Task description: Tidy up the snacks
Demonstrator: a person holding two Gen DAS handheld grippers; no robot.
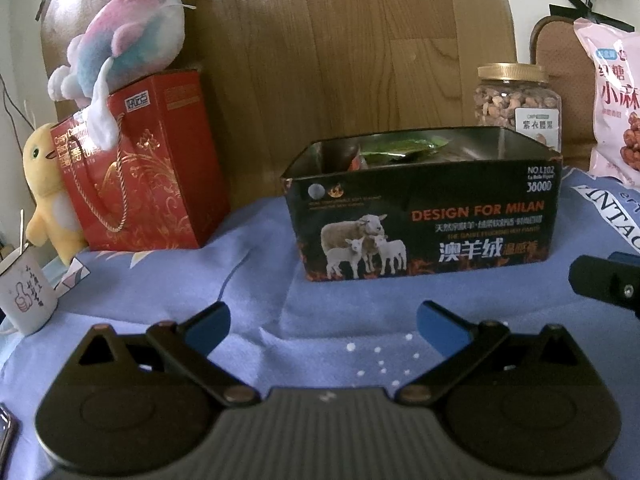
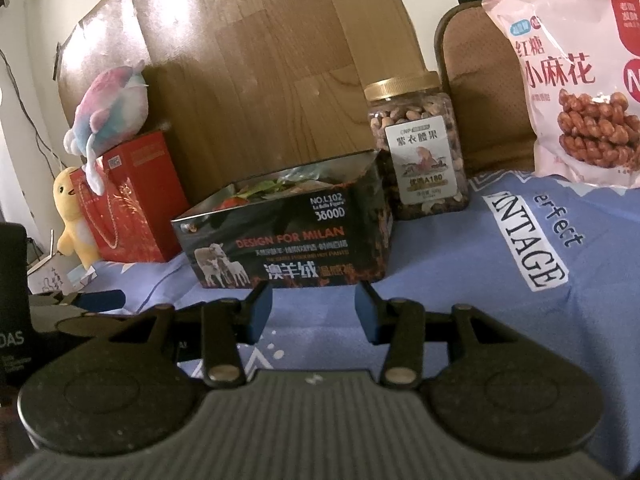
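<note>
Both tongs are hovering low over a blue printed cloth (image 1: 160,280) that is covering the surface, each with its blue-padded jaws standing apart and gripping nothing. The left tongs (image 1: 323,324) are facing the long side of an open black box (image 1: 424,236) printed with sheep, which is sitting on the cloth just ahead; green and red snack packets (image 1: 400,150) are lying inside it. The right tongs (image 2: 316,308) are pointing at the same box from nearer its right end. Behind the box's right corner a gold-lidded jar of nuts (image 2: 416,148) is standing upright, and farther right a pink bag of fried twists (image 2: 580,92) is leaning upright. To the left, a red gift bag (image 1: 148,160) is carrying a pastel plush toy (image 1: 132,36), with a yellow plush duck (image 1: 44,188) standing beside it.
</note>
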